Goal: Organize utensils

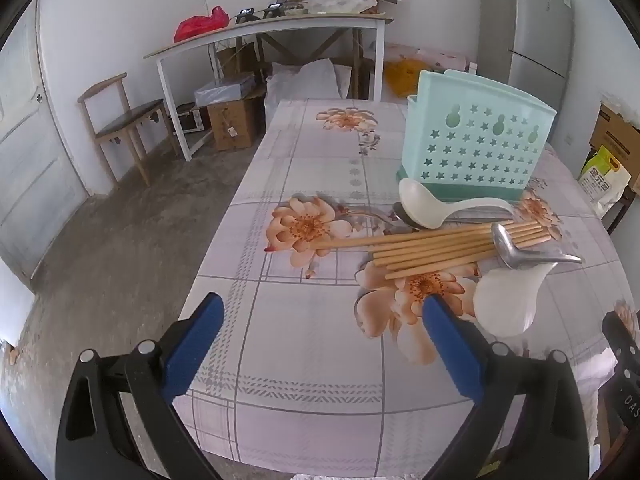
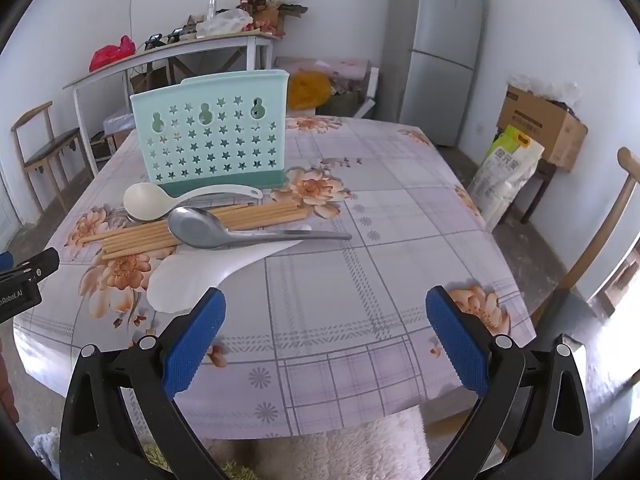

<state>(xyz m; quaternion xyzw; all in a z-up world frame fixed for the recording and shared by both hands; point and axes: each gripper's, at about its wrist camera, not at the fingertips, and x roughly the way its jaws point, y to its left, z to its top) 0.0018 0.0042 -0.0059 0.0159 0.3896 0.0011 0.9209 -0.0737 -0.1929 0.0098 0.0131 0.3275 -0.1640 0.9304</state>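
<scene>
Lying mid-frame on the flowered counter (image 2: 400, 216) before the mint star-holed plastic holder (image 2: 212, 132), the light, stiff bamboo chopsticks (image 2: 136, 240) likely roll. The slick steel spoon (image 2: 208, 232) crossing them suits a handle grip. Left gripper (image 1: 324, 312) and right gripper (image 2: 326, 308) both gape, released and empty.
</scene>
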